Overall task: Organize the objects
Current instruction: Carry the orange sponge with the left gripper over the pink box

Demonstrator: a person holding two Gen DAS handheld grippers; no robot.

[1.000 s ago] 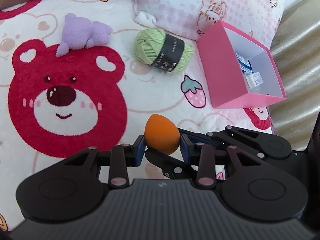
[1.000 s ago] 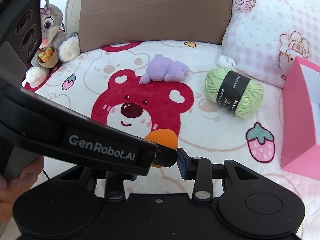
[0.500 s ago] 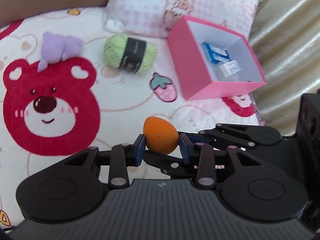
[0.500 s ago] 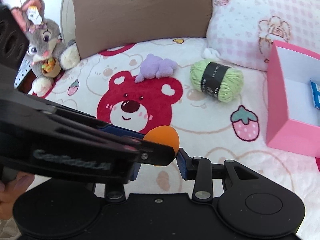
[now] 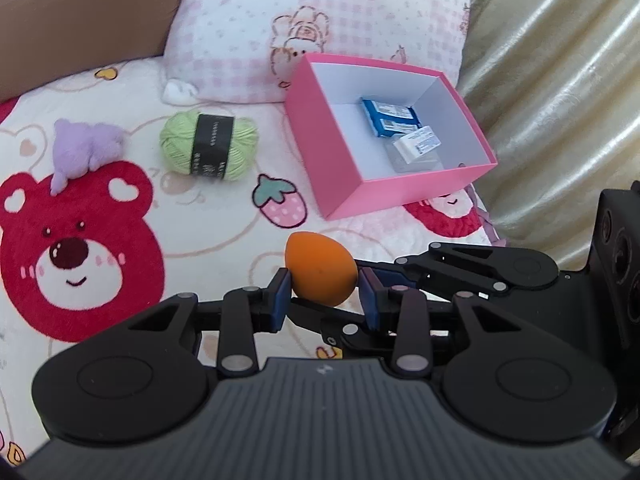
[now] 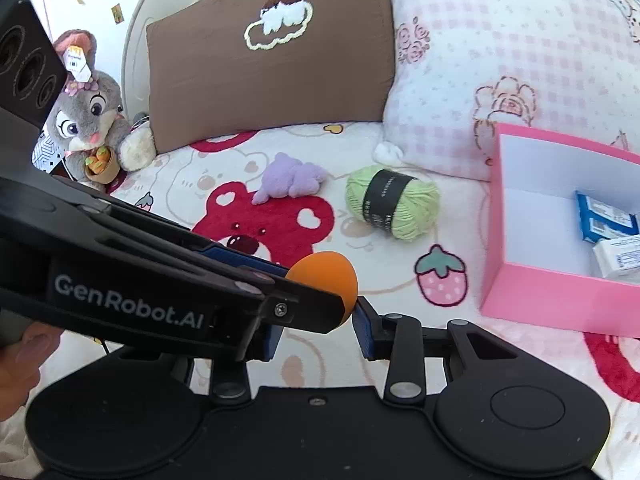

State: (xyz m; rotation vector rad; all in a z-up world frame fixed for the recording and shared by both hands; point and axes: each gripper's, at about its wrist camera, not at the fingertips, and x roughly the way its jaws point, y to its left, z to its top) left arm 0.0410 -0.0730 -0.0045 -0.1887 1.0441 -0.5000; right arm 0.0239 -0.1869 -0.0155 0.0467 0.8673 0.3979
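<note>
our left gripper (image 5: 322, 294) is clamped across the belly of the orange makeup sponge (image 5: 320, 274), held just short of the pink box (image 5: 344, 168); it looks light and squashy. we cannot tell our right gripper's (image 6: 318, 334) finger state.

A bear-print blanket (image 5: 208, 216) carries green yarn (image 5: 208, 146), purple plush (image 5: 86, 152), pink box (image 5: 340, 152) and pillows (image 5: 320, 24).

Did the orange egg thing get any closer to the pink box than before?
Yes. The orange sponge, held in the left gripper, now sits nearer the pink box in both views, having travelled rightward across the blanket.
</note>
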